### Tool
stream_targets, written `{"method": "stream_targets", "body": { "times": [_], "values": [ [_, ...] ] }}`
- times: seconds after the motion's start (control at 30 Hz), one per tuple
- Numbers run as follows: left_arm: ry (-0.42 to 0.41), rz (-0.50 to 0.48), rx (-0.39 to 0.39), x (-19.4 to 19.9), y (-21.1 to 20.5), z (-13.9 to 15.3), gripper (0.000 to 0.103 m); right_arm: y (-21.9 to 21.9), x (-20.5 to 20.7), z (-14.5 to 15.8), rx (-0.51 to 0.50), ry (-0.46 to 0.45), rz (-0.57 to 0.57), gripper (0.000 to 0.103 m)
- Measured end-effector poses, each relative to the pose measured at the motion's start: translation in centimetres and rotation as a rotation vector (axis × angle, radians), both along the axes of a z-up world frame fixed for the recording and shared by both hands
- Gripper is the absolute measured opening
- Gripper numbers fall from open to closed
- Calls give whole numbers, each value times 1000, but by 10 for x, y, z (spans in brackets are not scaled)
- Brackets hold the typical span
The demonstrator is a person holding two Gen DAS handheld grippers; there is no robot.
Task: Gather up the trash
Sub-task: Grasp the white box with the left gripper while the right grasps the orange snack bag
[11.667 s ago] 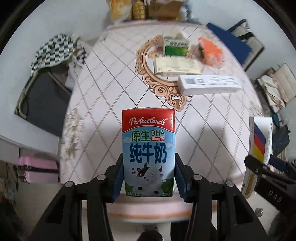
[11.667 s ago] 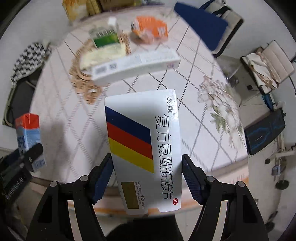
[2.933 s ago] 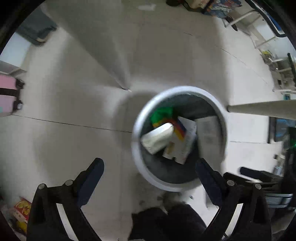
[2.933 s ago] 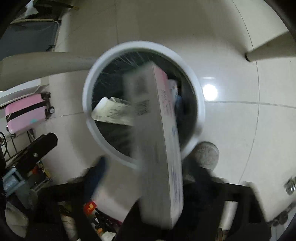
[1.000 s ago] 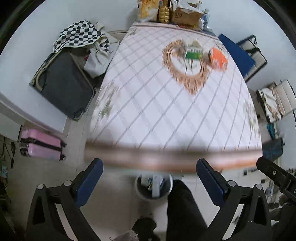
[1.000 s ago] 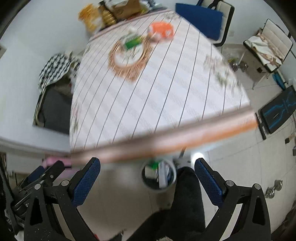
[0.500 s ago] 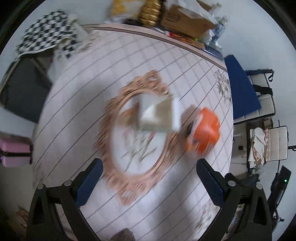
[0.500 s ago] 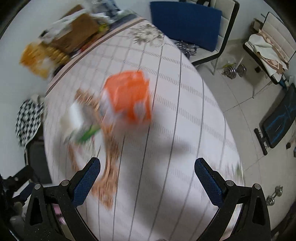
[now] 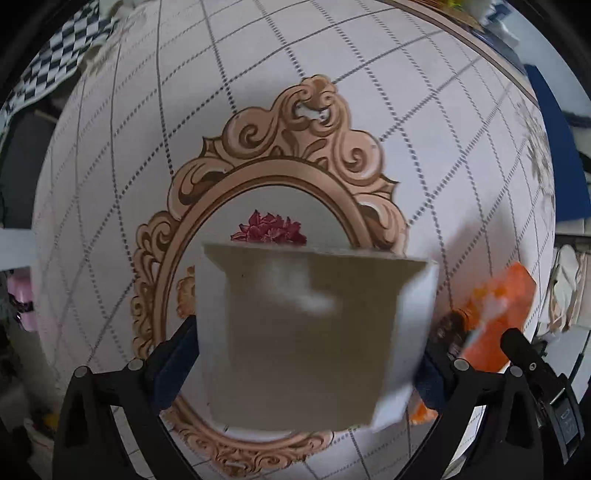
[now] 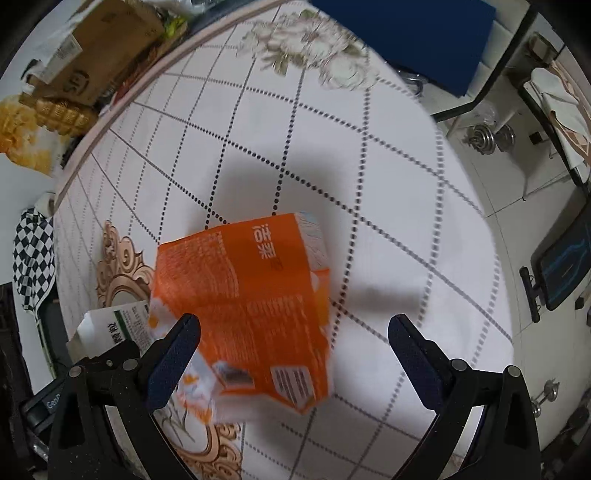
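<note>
L gripper (image 9: 306,354) points straight down over the open-topped white carton (image 9: 314,332) on the tablecloth's (image 9: 258,92) gold-frame print; jaws have just been closing, carton between them, pads look at its sides but can't tell if pressing yet. R gripper (image 10: 295,354) is spread wide over the orange carton (image 10: 243,306), which lies flat and off toward its left pad, not gripped. Prob. each hand takes one piece for the bin.

Patterned table (image 10: 388,206); blue chair (image 10: 413,33); tiled floor (image 10: 532,199).
</note>
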State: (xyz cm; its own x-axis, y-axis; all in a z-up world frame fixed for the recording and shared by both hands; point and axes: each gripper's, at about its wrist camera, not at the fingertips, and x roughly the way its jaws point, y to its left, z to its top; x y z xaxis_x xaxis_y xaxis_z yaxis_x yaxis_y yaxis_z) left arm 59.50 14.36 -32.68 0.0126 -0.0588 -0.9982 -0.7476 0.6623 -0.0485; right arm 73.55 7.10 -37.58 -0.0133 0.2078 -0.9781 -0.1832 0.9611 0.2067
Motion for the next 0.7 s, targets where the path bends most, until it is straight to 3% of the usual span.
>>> {"method": "stream_targets", "body": {
  "times": [0.07,0.1,0.23,0.27,0.33,0.5,0.7],
  "values": [
    [-12,13,13,-7,3,-2,85,6,0,-7,-5,1,15,101],
    [-23,12,22,-11,3,0,85,10,-1,-9,-10,-7,24,93],
    [-37,-39,98,-20,-4,11,84,19,-10,-15,-22,-18,71,53],
    [-35,-52,117,-22,-6,13,84,20,-12,-14,-25,-26,76,49],
    [-35,-74,152,-27,-10,20,84,23,-17,-12,-41,-61,92,23],
    [-39,-129,228,-45,-27,37,84,26,-30,0,-28,-118,130,11],
    [-89,-159,289,-58,-56,66,84,31,-55,31,-62,-244,226,9]
  ]
}}
